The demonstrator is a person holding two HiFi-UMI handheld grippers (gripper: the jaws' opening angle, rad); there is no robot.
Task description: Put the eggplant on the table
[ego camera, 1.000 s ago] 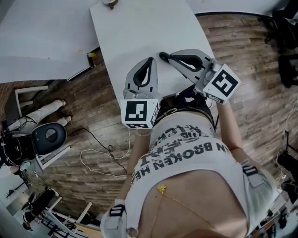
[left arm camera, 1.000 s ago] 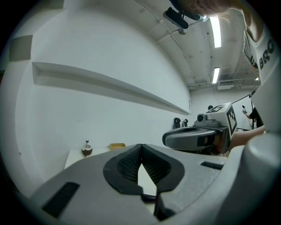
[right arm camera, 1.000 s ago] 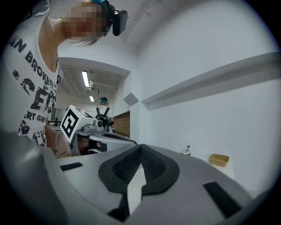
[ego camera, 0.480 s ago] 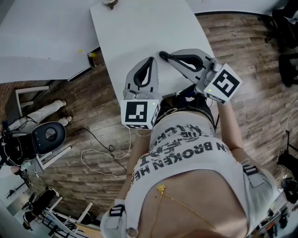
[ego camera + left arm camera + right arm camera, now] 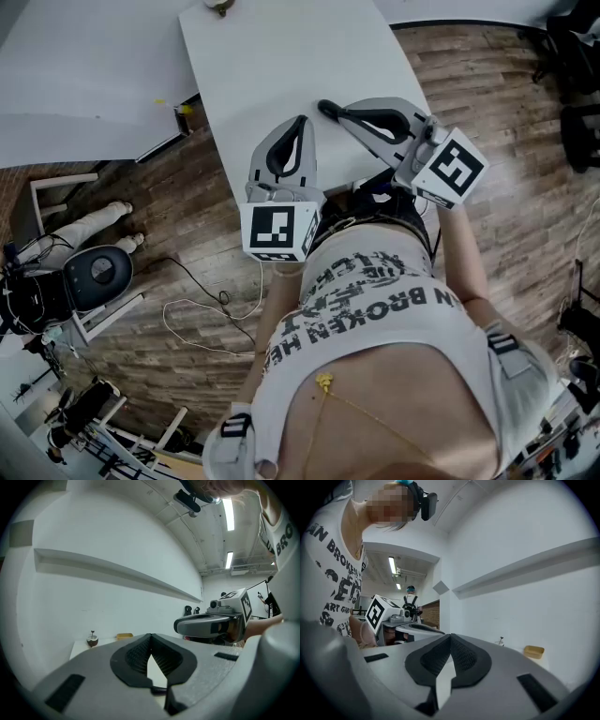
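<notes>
While the left hand-held gripper [image 5: 301,120] and right hand-held gripper [image 5: 325,109] hover pressed together, empty, a small brown stemmed thing [image 5: 92,640] stands well apart at the far edge of the white desk [image 5: 281,56], stem upward.

Small round object [image 5: 221,6] at far end of table [image 5: 281,66] cut by top edge, unidentifiable; near end hidden behind torso [image 5: 375,309].

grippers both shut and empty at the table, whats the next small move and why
Probably move the left gripper forward along the table toward the small dark stemmed thing at its far end, the likeliest target in view. It and the right gripper are shut and empty, near the table's near end.
</notes>
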